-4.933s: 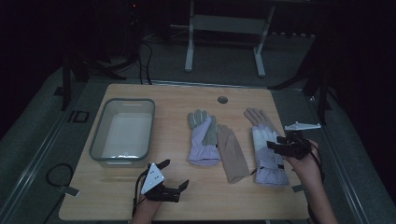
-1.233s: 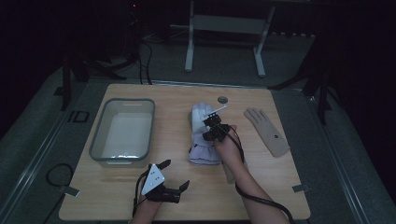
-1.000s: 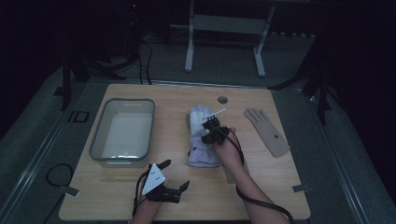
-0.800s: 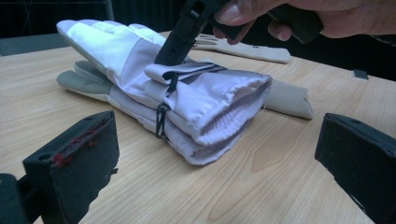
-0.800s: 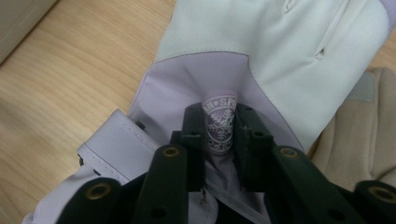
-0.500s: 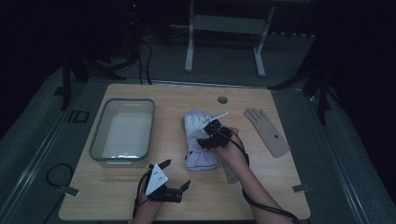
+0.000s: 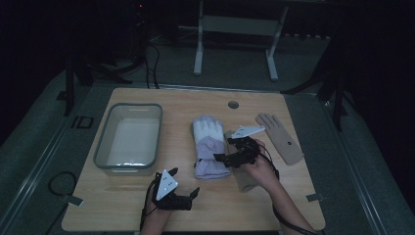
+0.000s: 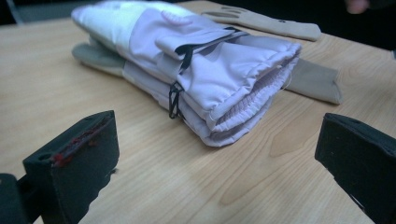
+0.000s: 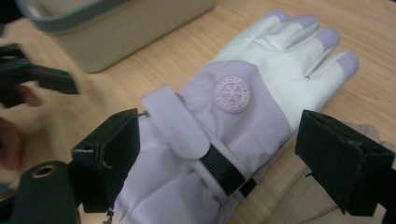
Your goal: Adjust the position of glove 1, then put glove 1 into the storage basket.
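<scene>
Stacking: lilac-and-white padded ski gloves (image 7: 208,147) lie paired, just ahead of the right gripper (image 7: 234,155).
Right gripper: jaws just opened wide, holding nothing.
Left gripper (image 7: 172,196): apparently wide open, empty, resting nearby.
Tan glove (image 7: 280,138): apart, beyond.

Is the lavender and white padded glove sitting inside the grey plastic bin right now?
No, the lavender and white padded glove lies stacked on another on the wooden table, to the right of the grey plastic bin.

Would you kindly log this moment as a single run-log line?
right gripper: open, jaws just opened, above stacked lilac gloves | left gripper: open, idle, near table edge | tan glove: flat on table | bin: empty
</scene>
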The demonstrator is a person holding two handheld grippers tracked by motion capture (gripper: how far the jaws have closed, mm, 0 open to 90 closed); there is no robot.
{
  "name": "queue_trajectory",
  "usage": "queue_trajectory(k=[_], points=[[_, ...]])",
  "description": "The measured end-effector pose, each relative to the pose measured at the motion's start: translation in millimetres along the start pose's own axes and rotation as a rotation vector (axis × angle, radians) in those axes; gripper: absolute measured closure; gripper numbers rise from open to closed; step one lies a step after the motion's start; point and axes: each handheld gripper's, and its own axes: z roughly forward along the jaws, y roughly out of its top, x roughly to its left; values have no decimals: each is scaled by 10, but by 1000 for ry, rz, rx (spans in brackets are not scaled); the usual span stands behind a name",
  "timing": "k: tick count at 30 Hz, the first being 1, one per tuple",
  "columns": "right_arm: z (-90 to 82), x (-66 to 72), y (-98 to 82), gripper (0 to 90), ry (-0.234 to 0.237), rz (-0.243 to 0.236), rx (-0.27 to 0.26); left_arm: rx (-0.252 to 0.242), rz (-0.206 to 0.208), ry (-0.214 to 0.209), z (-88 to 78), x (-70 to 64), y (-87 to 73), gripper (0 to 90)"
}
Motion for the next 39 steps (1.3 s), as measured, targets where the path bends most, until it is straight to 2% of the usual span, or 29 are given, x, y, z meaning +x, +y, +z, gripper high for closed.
queue_trajectory(k=[3,5,8,10,13,15,18,19,20,23,24,27,29,30,33,35,38,39], points=[[-89,-10,-14,141,-12,-8,-11,15,-33,-20,-4,20,83,0],[-128,-41,-24,141,0,-7,-20,20,-35,-16,-17,21,151,24],[-158,-91,-42,142,-8,-7,-27,16,-36,-34,-21,19,261,27],[-157,-129,-41,142,-13,-12,-36,22,-18,-36,-1,13,346,22],[-134,-207,-36,143,-13,10,-54,41,-4,-40,46,18,489,19],[-103,-254,-28,142,-25,27,-40,70,2,-34,101,36,587,19],[-45,-305,-6,125,-19,107,-43,132,-9,-37,221,85,708,20],[-26,-313,-3,120,-29,114,-45,137,-12,-46,247,106,737,20],[-3,-319,4,121,-34,126,-39,139,-8,-38,273,116,764,21],[33,-326,7,130,-26,131,-46,152,-6,-31,330,135,818,42],[54,-332,13,141,-34,136,-39,169,-14,-39,382,152,861,42],[125,-371,31,200,-59,161,-36,194,-24,-28,448,155,913,101],[153,-388,42,273,-69,182,-28,215,-37,-17,491,142,939,148],[169,-393,43,275,-68,187,-28,217,-49,-21,504,133,945,148],[211,-392,28,357,-58,196,-16,244,-75,-6,546,103,941,177],[229,-406,10,429,-32,222,-15,262,-104,6,573,108,910,210],[266,-440,-23,452,-29,276,-13,287,-134,27,603,120,851,250],[279,-455,-37,451,-23,292,-13,301,-155,31,617,133,823,274]])
